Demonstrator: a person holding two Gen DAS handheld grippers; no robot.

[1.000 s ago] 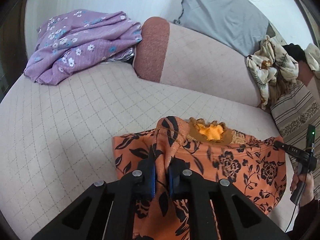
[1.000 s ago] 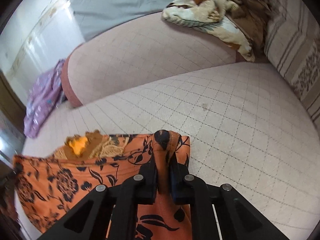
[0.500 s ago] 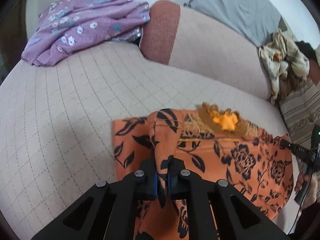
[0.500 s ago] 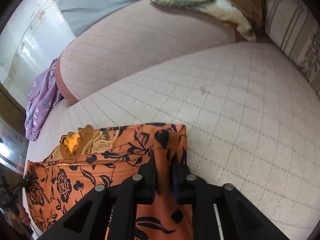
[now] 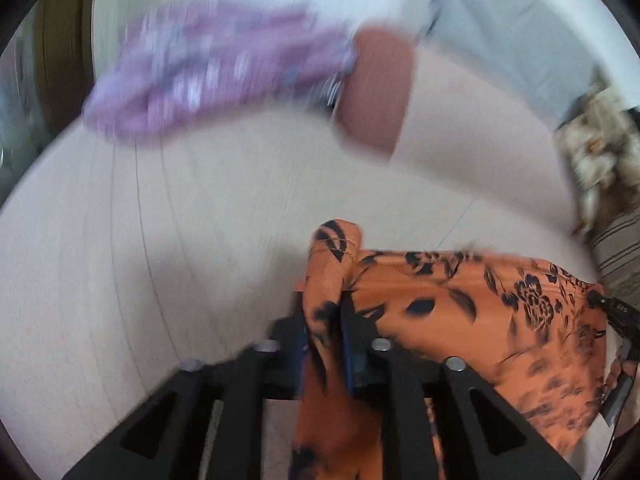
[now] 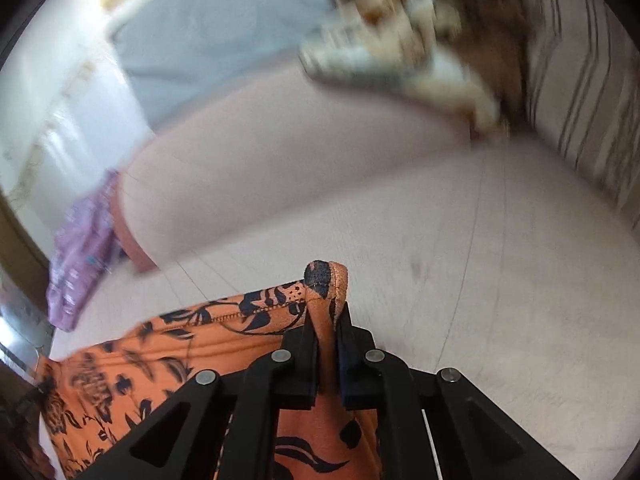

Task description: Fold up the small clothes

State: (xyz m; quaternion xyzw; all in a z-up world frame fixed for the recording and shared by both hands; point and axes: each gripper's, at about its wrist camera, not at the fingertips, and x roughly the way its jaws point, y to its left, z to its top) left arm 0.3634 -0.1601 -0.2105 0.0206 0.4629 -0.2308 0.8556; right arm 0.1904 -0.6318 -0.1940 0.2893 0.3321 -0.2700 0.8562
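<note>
The orange floral garment (image 5: 460,300) lies on the quilted sofa seat (image 5: 160,240); the left gripper (image 5: 324,320) is opening, a fold between its jaws; the right gripper (image 6: 328,340) is clamped on its corner; no writing is readable.

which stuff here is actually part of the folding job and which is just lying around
In the job: orange floral garment, a corner between the left gripper as its jaws open, another pinched in the shut right gripper.

Lying about: purple floral cloth, cream patterned cloth, grey pillow, striped cushion.
</note>
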